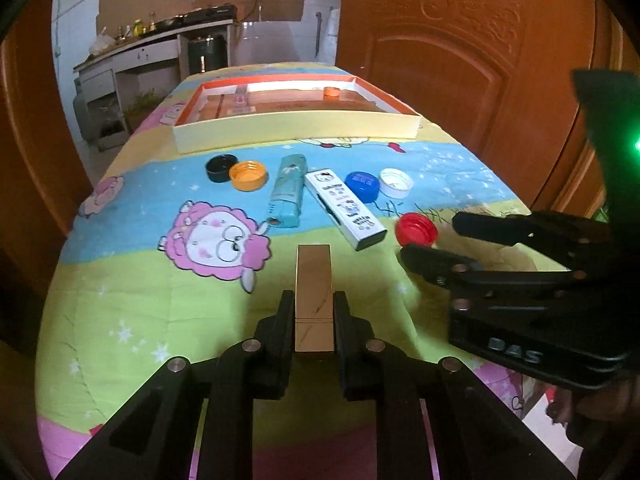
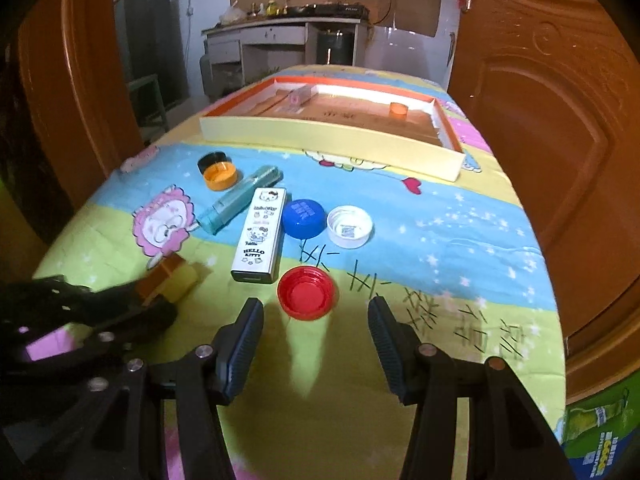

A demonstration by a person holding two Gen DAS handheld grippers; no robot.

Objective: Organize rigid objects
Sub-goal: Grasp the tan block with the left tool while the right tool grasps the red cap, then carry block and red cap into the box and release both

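My left gripper [image 1: 314,300] is shut on a gold rectangular box [image 1: 313,280], whose far end sticks out past the pads. The same gold box [image 2: 170,276] shows in the right wrist view, clamped by the left gripper [image 2: 148,302]. My right gripper [image 2: 316,312] stands open just short of a red bottle cap [image 2: 307,292]; nothing lies between its fingers. In the left wrist view the right gripper [image 1: 428,236] hovers by the red cap [image 1: 416,229]. A white Hello Kitty box [image 2: 260,234], teal lighter [image 2: 240,200], blue cap [image 2: 303,218], white cap [image 2: 349,226], orange cap [image 2: 220,176] and black cap [image 2: 212,160] lie on the cloth.
A shallow cardboard tray [image 2: 328,136] with orange rim sits at the far end of the table, holding an orange cap [image 2: 399,109] and a small box [image 2: 298,98]. A wooden door [image 2: 560,120] stands close on the right. The cartoon cloth [image 2: 440,240] covers the table.
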